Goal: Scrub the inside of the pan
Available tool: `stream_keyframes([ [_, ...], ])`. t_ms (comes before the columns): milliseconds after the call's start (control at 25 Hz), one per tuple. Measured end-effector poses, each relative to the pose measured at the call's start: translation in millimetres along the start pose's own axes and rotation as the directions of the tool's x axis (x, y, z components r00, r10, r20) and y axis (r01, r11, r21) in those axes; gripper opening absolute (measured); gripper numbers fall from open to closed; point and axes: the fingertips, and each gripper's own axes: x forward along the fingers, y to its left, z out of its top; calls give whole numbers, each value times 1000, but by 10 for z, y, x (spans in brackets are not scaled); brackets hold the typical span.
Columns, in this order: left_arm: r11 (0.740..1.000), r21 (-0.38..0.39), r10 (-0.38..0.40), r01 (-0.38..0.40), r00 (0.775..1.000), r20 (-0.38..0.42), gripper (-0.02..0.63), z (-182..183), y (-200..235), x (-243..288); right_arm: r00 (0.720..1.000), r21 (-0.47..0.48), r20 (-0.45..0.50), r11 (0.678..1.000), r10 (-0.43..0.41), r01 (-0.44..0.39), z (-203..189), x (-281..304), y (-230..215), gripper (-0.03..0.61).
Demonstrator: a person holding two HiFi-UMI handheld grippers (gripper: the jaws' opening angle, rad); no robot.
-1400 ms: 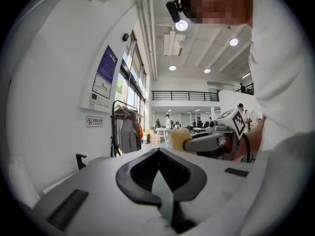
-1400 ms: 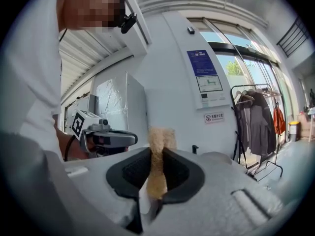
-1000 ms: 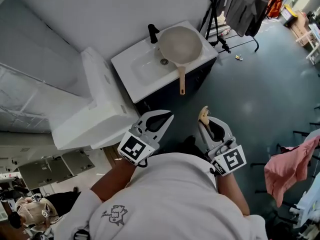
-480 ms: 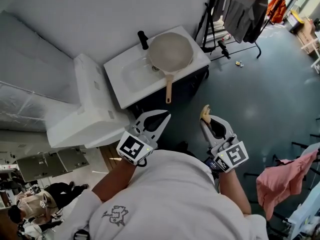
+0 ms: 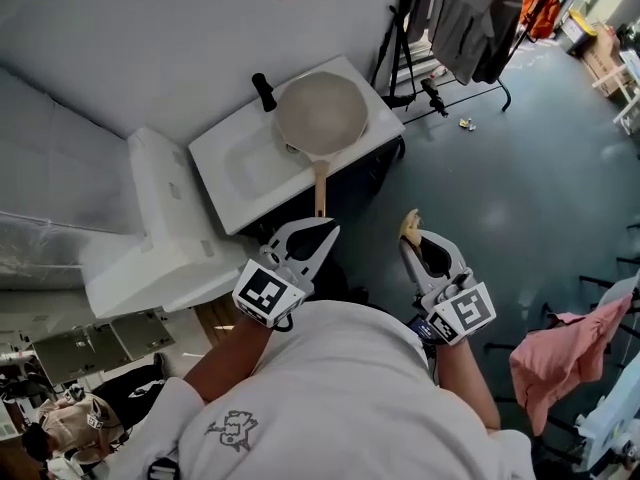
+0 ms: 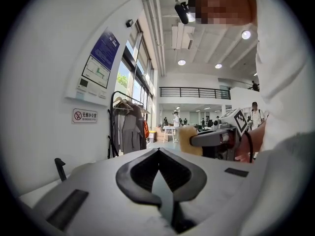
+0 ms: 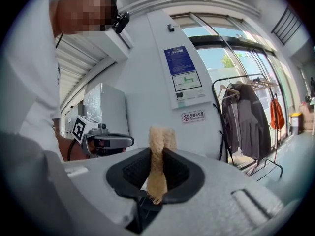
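Observation:
A beige pan (image 5: 322,114) with a wooden handle rests on the right part of a white sink (image 5: 240,173), handle toward me. My left gripper (image 5: 322,230) is held near my chest below the sink, its jaws shut and empty; its tips (image 6: 158,151) point into the room. My right gripper (image 5: 408,230) is shut on a tan sponge (image 7: 158,157), which sticks up past the jaws. The same sponge (image 5: 408,226) shows at the right gripper's tip from above. Both grippers hang well short of the pan.
A black tap (image 5: 263,92) stands at the sink's back edge. A white appliance (image 5: 150,238) sits left of the sink. A rack of dark coats (image 5: 455,18) is to the right, and a pink cloth (image 5: 560,348) hangs at the far right.
The sink and pan have shifted left and lower in the head view as my head turned. Both grippers keep their places and their grip.

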Motion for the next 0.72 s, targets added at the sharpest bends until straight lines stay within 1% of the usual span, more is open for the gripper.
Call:
stream_keyframes([
  [80,1000,13,-9,9,1000,6,2,-7,68,97,1000,-2,-2,1000,-11,11,19,29,-77,57],
  [280,1000,3,-21,21,1000,4,2,-5,342,260,1000,-3,-7,1000,-17,17,58,297,-256,57],
  [360,1000,15,-9,9,1000,11,2,9,546,303,1000,-9,-9,1000,-9,9,81,472,-309,57],
  [560,1000,-1,4,-4,1000,5,2,29,1068,365,999,-18,-27,1000,17,-17,140,1009,-407,57],
  [720,1000,6,27,-27,1000,10,2,71,1541,342,999,-28,-33,999,38,-39,207,1469,-449,57],
])
